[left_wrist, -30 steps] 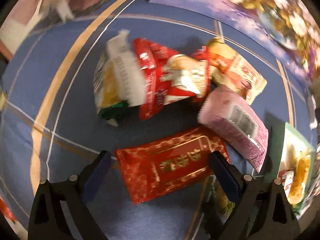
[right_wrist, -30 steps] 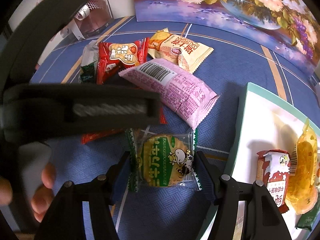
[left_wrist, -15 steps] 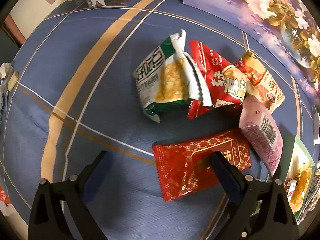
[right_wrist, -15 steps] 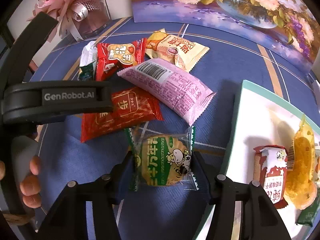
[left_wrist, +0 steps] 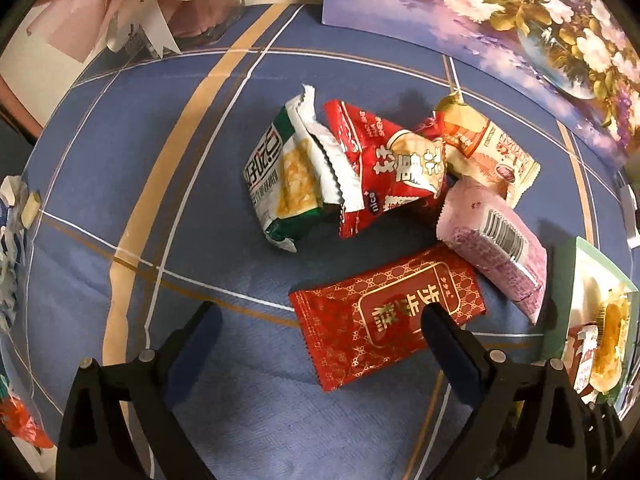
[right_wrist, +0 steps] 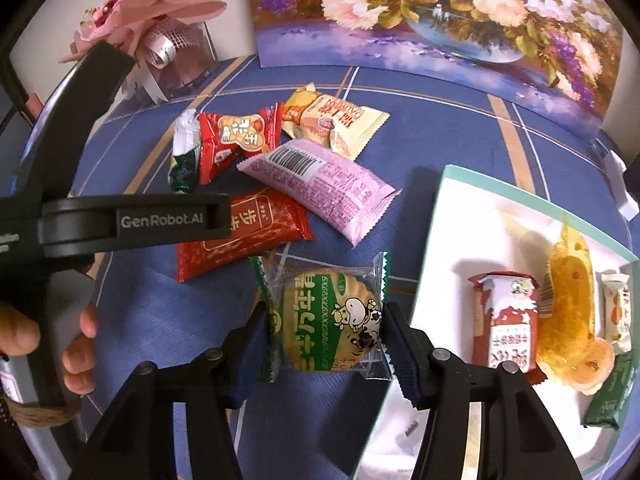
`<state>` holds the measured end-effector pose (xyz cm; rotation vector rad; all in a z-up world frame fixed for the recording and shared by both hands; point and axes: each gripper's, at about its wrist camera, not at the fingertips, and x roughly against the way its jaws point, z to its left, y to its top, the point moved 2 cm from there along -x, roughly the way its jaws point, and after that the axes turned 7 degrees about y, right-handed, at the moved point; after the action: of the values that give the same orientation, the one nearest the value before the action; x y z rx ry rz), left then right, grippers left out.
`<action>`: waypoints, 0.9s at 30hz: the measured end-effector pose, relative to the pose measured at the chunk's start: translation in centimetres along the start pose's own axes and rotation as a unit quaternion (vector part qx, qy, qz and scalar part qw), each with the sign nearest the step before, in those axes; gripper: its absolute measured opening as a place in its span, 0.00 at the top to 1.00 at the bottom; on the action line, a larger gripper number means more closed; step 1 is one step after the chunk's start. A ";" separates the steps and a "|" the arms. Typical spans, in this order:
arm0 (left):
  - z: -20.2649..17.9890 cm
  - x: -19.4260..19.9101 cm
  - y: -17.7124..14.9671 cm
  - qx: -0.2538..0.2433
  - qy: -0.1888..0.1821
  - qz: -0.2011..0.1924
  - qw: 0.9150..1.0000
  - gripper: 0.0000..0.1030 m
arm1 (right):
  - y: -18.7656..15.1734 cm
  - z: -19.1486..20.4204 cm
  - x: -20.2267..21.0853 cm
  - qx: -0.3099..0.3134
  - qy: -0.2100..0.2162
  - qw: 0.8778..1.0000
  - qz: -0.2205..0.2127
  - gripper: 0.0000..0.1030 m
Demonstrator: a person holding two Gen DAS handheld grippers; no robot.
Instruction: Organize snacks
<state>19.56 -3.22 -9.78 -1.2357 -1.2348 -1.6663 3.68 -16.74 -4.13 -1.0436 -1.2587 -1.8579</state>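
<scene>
Right gripper: my right gripper (right_wrist: 324,334) has its fingers drawn in against both sides of the green cow biscuit pack (right_wrist: 325,322), pinching it. A second ago those fingers stood wider, clear of the wrapper, so the grasp has only just formed.
Biscuit pack position: between the fingertips, low over the blue table (right_wrist: 440,128); I cannot tell whether it has left the cloth yet.
Tray: the white tray (right_wrist: 448,216) lies just to the right of the right gripper, already carrying a red carton snack (right_wrist: 505,320), an orange jelly pack (right_wrist: 568,312) and others.
Left gripper: my left gripper (left_wrist: 316,332) is spread wide and holds nothing. It has backed away and shifted left, so the red gold-patterned pack (left_wrist: 386,314) now sits ahead and to its right, under the right fingertip, no longer centred.
Remaining pile: beyond the left gripper, the pink pack (left_wrist: 494,242), red strawberry pack (left_wrist: 390,172), green-white pack (left_wrist: 284,176) and cream pack (left_wrist: 486,150) lie bunched together, touching.
Meaning: I judge the biscuit pack ready to carry right onto the tray; five snacks wait.
</scene>
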 end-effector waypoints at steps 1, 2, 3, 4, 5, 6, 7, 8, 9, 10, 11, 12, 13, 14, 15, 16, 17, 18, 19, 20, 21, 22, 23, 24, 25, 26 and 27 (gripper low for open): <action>0.1 0.2 -0.1 -0.001 0.000 -0.002 1.000 0.03 | 0.1 0.1 0.3 -0.003 0.002 1.000 -0.003 0.43; 0.0 0.4 -0.2 -0.002 -0.001 -0.003 1.000 0.03 | 0.3 0.3 0.7 -0.006 0.003 1.000 -0.008 0.43; -0.1 0.6 -0.3 -0.004 -0.002 -0.006 1.000 0.03 | 0.3 0.1 1.2 -0.009 0.002 1.000 -0.012 0.43; -0.3 0.9 -0.1 -0.009 -0.002 -0.009 1.000 0.03 | 0.3 0.0 1.3 -0.011 0.000 1.000 -0.015 0.43; -1.3 1.8 0.0 -0.012 -0.002 -0.011 1.000 0.03 | 0.3 -0.3 1.8 -0.017 -0.004 1.000 -0.020 0.43; -1.8 1.8 -0.1 -0.017 -0.002 -0.015 1.000 0.03 | 0.4 -0.5 2.2 -0.020 -0.009 0.999 -0.023 0.43; -2.1 1.9 -0.1 -0.024 -0.002 -0.019 1.000 0.03 | 0.4 -0.9 2.7 -0.024 -0.015 0.999 -0.027 0.43; -2.7 2.3 -0.3 -0.031 -0.002 -0.023 0.999 0.03 | 0.5 -1.4 3.1 -0.029 -0.021 0.999 -0.030 0.43; -3.3 2.4 -0.4 -0.040 -0.002 -0.026 0.999 0.03 | 0.5 -1.8 3.3 -0.036 -0.023 0.999 -0.031 0.43; -3.9 2.4 -0.4 -0.048 -0.003 -0.028 0.998 0.03 | 0.6 -2.3 3.6 -0.045 -0.022 0.998 -0.032 0.43; -4.6 2.2 -0.5 -0.059 -0.004 -0.029 0.998 0.03 | 0.7 -2.8 3.8 -0.055 -0.020 0.998 -0.033 0.43; -5.1 2.1 -0.6 -0.068 -0.005 -0.030 0.997 0.03 | 0.7 -3.2 4.0 -0.061 -0.020 0.997 -0.033 0.43; -5.8 1.9 -0.8 -0.078 -0.004 -0.030 0.997 0.03 | 0.7 -3.6 4.2 -0.066 -0.020 0.997 -0.033 0.43; -6.2 1.6 -1.1 -0.090 -0.002 -0.030 0.995 0.03 | 0.9 -4.0 4.1 -0.072 -0.021 0.997 -0.032 0.43; -6.5 1.5 -1.3 -0.101 0.001 -0.032 0.994 0.03 | 0.9 -4.3 4.1 -0.076 -0.021 0.996 -0.032 0.43; -6.9 1.4 -1.4 -0.108 0.003 -0.034 0.994 0.03 | 0.8 -4.5 4.1 -0.080 -0.021 0.996 -0.031 0.43; -7.2 1.4 -1.5 -0.110 0.002 -0.034 0.993 0.03 | 0.8 -4.8 4.1 -0.086 -0.020 0.996 -0.028 0.43; -7.4 1.3 -1.6 -0.111 -0.002 -0.035 0.993 0.03 | 0.8 -5.0 4.0 -0.090 -0.019 0.995 -0.026 0.43; -7.5 1.2 -1.6 -0.109 0.001 -0.038 0.993 0.03 | 0.8 -5.2 3.9 -0.094 -0.018 0.995 -0.023 0.43; -7.6 1.2 -1.5 -0.108 0.009 -0.042 0.993 0.03 | 0.8 -5.3 3.7 -0.097 -0.018 0.995 -0.021 0.43; -7.5 1.0 -1.5 -0.106 0.014 -0.045 0.993 0.03 | 0.8 -5.4 3.6 -0.100 -0.018 0.995 -0.019 0.43; -7.4 0.9 -1.4 -0.105 0.016 -0.048 0.993 0.03 | 0.8 -5.4 3.5 -0.102 -0.018 0.994 -0.018 0.43; -7.3 0.7 -1.3 -0.101 0.014 -0.049 0.994 0.03 | 0.8 -5.5 3.5 -0.105 -0.018 0.994 -0.016 0.43; -7.1 0.6 -1.2 -0.094 0.007 -0.048 0.994 0.03 | 0.8 -5.6 3.4 -0.109 -0.017 0.994 -0.014 0.43; -6.8 0.4 -1.1 -0.084 0.000 -0.046 0.995 0.03 | 0.8 -5.7 3.4 -0.112 -0.016 0.994 -0.013 0.43; -6.6 0.4 -1.1 -0.076 -0.004 -0.045 0.996 0.03 | 0.8 -5.8 3.4 -0.116 -0.015 0.993 -0.011 0.43; -6.3 0.4 -1.1 -0.070 -0.008 -0.047 0.996 0.04 | 0.8 -5.9 3.3 -0.118 -0.014 0.993 -0.010 0.43</action>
<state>16.68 -8.95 -10.27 -1.2930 -1.2193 -1.8402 1.35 -22.80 -2.14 -1.1872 -1.0873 -2.0517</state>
